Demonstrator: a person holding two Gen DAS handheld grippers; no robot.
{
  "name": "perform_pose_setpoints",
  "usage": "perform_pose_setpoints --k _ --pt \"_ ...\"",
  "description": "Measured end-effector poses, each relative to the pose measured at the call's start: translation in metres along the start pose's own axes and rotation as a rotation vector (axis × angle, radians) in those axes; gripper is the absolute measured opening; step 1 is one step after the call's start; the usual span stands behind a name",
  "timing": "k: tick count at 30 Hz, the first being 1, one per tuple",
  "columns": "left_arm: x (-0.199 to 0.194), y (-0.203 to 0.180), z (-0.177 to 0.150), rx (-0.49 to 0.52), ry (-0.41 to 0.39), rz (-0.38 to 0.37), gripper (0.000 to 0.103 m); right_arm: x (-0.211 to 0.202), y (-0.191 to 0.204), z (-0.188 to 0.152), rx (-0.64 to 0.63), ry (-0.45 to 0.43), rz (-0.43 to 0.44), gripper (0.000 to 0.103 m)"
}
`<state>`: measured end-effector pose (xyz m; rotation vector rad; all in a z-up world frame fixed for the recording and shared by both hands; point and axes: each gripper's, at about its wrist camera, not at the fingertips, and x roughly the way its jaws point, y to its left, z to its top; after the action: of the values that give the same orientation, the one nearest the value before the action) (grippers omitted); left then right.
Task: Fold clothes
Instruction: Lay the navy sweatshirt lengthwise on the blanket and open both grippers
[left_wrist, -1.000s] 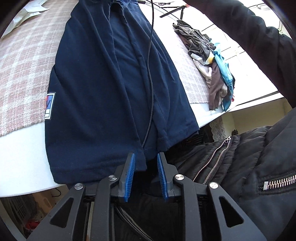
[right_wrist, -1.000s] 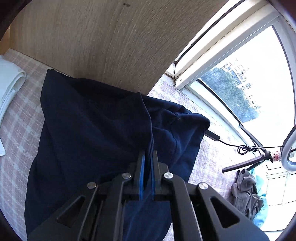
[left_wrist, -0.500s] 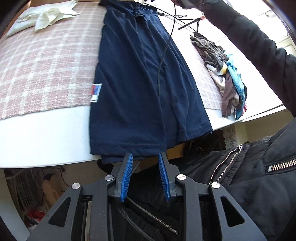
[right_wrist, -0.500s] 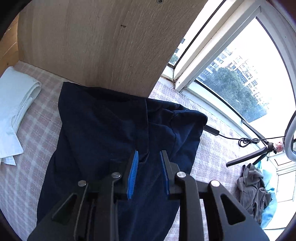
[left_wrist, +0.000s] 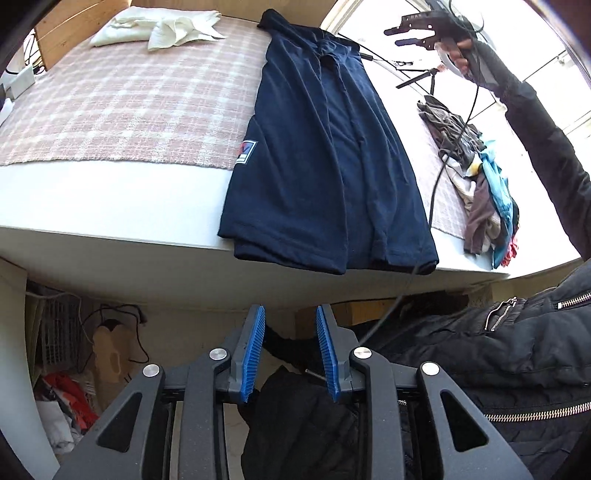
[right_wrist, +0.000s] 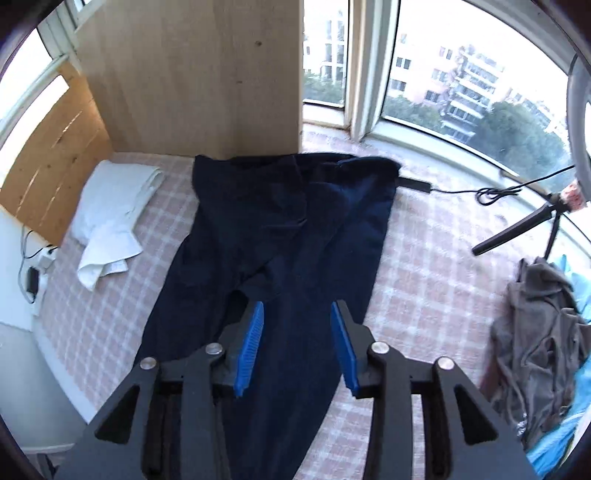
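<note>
The navy shirt (left_wrist: 325, 147) lies folded lengthwise into a long strip on the pink checked cloth (left_wrist: 129, 99). In my left wrist view its long axis runs from the top centre of the frame down to the lower middle, where the hem end hangs just over the white table edge (left_wrist: 110, 236). A small label patch (left_wrist: 246, 152) sits on its left border.

My left gripper (left_wrist: 290, 350) hangs below that table edge at the bottom of the frame, jaws parted, nothing between the blue pads (left_wrist: 253, 354) but my own black jacket (left_wrist: 480, 362) behind them. It has let go.

My right gripper (right_wrist: 298, 343) has just been opening, and its pads stand apart above the shirt (right_wrist: 295, 229) with no cloth caught between them. From the left view I can see it raised in the upper right (left_wrist: 406, 31), my sleeved arm (left_wrist: 546, 147) reaching up to it.

The right view alone shows the collar end against a wooden panel (right_wrist: 207, 74) and the windows (right_wrist: 461, 74) (the left view misses both). Both show the white folded garment (right_wrist: 114, 218) at the left and the pile of clothes (left_wrist: 476, 192) at the right, well apart from the shirt.
</note>
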<state>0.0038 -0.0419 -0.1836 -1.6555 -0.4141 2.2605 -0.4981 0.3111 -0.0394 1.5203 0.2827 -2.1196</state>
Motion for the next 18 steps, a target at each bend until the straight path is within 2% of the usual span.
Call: perform_pose_setpoints --k 3,7,12,18 --pt "0.022 -0.028 0.008 -0.007 -0.031 0.04 0.027 0.032 0.004 -0.015 -0.028 0.053 0.062 0.039" --pt "0.054 -0.056 0.02 0.003 -0.035 0.089 0.029 0.074 0.01 -0.017 -0.017 0.128 0.153 0.039" --pt "0.074 -0.06 0.025 -0.025 -0.025 0.175 0.029 0.105 0.035 -0.011 -0.049 0.173 0.234 0.039" --pt "0.077 -0.064 0.027 -0.036 -0.04 0.193 0.029 0.129 0.061 0.005 -0.062 0.194 0.257 0.039"
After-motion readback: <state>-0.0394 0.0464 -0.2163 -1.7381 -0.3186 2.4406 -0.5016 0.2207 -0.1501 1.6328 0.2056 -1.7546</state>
